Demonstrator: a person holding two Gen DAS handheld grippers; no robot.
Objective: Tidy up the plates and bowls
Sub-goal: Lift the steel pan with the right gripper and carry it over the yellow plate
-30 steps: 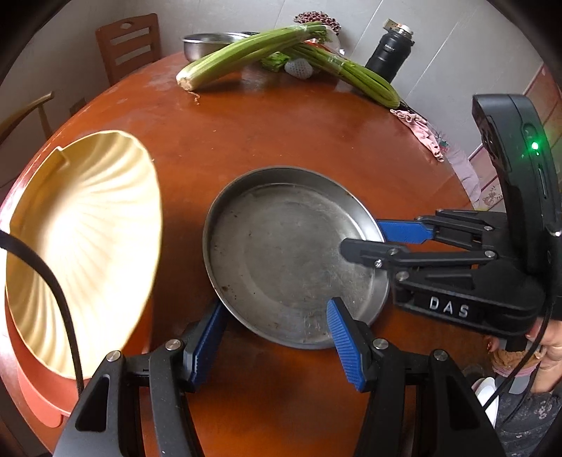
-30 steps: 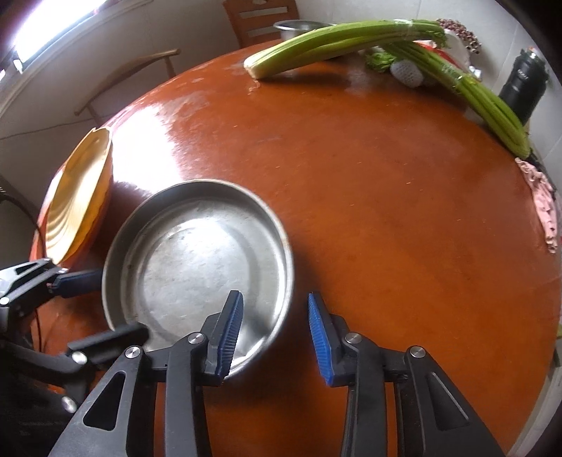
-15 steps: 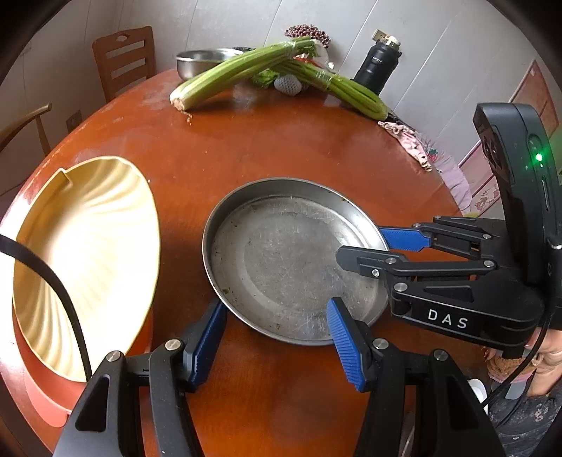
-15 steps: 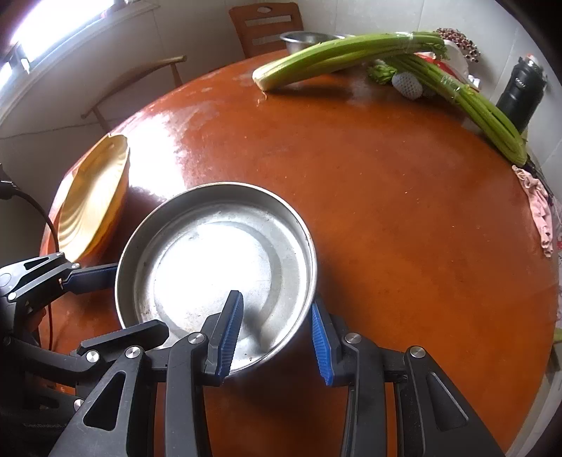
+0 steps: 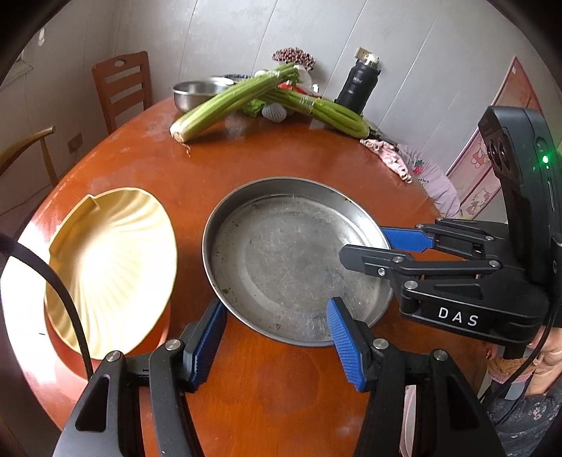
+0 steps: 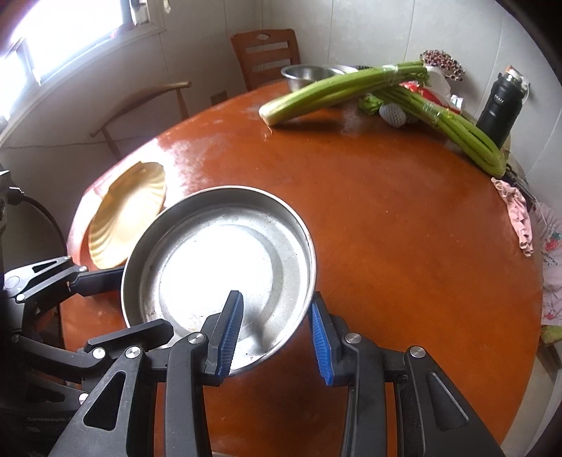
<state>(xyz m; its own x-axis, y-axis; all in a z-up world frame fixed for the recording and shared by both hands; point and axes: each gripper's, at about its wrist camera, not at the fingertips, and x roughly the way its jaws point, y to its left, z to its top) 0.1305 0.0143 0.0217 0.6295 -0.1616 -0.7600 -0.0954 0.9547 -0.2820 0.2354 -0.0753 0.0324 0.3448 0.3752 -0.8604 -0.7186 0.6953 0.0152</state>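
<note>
Two claws, left claw point(image 5: 274, 337) and right claw point(image 6: 275, 334), clamp the steel plate point(image 5: 291, 260), unstacked, shell plate point(image 5: 109, 267) at nine o'clock.

round orange-brown table point(image 5: 281, 165), two celery bunches point(image 5: 228, 105) crossed at far edge, black flask point(image 5: 360, 86) upright behind them, pink cloth point(image 5: 386, 156) draped over right rim, slatted wooden chair point(image 5: 123, 88) beyond far left edge, window point(image 6: 73, 31) upper left
</note>
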